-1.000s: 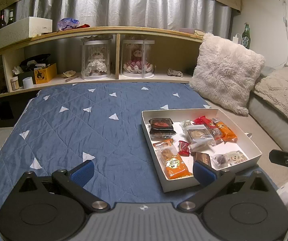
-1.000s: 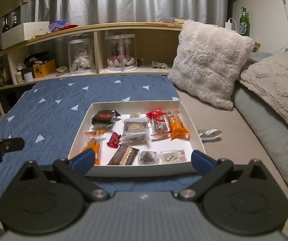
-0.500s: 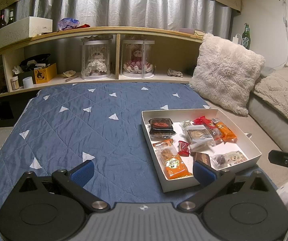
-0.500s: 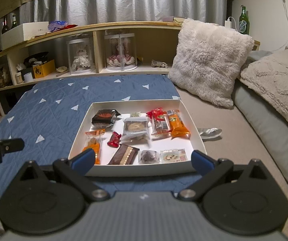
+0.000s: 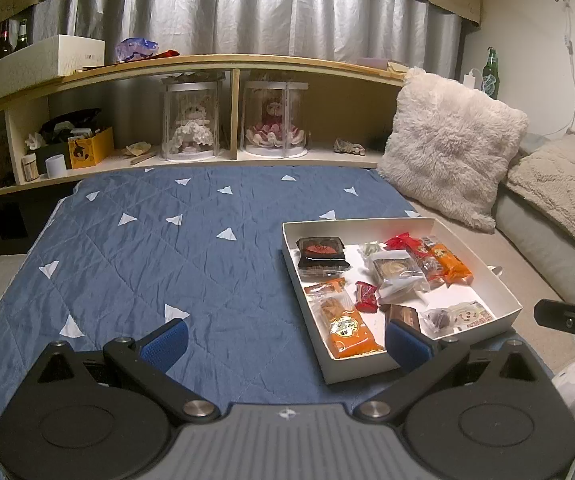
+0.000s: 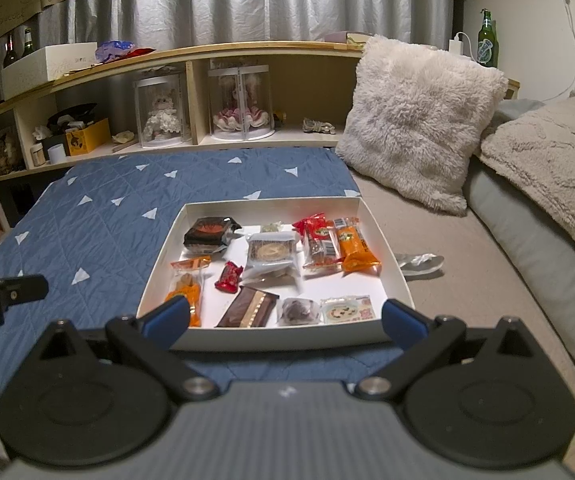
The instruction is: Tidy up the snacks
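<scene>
- A shallow white cardboard box (image 6: 391, 258) lies on the blue quilted bedspread with white triangles (image 6: 99, 220), its right edge reaching the beige sheet beside it.
- Inside the box, at 11 o'clock, sits a black tray-packed cake with a red-brown top (image 6: 211, 232); beside it, near the middle, is a clear-wrapped round biscuit pack (image 6: 273, 252).
- At 1 o'clock a red-ended clear packet (image 6: 317, 236) and an orange wrapped snack bar (image 6: 353, 246) lie side by side, touching.
- Along the left wall is a long orange pastry packet (image 6: 187, 284), with a small red wrapped candy (image 6: 229, 277) just to its right.
- On the near side, from 6 toward 4 o'clock: a brown and gold chocolate bar (image 6: 251, 307), a small clear pack holding a dark sweet (image 6: 299, 310), and a pale cookie packet printed with a face (image 6: 345, 309).
- A crumpled silver wrapper (image 6: 421, 262) rests on the sheet just outside the box, at 3 o'clock.
- The left hand-held gripper (image 5: 285, 340) hovers over the bedspread, blue pads spread wide and holding nothing; the box is at its 1 o'clock.
- The right hand-held gripper (image 6: 285, 322) is likewise agape and empty, its pads framing the near wall of the box.
- A fluffy cream cushion (image 6: 419, 128) leans at 2 o'clock, and a wooden shelf (image 6: 227, 50) holds two dolls in clear cases.
</scene>
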Motion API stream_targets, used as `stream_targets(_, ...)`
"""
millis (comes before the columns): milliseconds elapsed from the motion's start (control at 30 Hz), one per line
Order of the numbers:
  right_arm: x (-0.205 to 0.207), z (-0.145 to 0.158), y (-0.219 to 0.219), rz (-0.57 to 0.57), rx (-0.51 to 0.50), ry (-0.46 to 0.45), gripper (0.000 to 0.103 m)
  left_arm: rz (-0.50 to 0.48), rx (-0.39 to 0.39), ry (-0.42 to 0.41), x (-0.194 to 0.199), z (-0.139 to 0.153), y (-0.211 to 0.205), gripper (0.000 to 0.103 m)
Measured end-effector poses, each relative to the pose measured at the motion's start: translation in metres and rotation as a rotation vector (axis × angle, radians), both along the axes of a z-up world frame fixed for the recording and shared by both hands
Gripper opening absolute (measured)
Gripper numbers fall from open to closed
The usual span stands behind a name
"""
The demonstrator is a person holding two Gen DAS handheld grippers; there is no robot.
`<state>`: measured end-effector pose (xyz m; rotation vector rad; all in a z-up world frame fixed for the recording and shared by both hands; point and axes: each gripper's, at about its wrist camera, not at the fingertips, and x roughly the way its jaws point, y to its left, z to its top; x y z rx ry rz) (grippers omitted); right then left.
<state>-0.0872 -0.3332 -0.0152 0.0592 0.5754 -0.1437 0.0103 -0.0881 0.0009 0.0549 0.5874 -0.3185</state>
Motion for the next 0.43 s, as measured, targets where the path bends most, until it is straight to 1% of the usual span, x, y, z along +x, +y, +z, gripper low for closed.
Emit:
stream_targets(233,0.0003,0.0001,-0.0008,0.001,0.0,0.0,0.103,0.006,0.014,-0.008,-0.0002,0.0041,-0.0026,0.103)
stream_targets(433,-0.0007,-0.0011,0.0014,-0.004,0.008,0.0,0.103,0.006,0.01,-0.006,-0.0004,0.006,-0.0032,0.103)
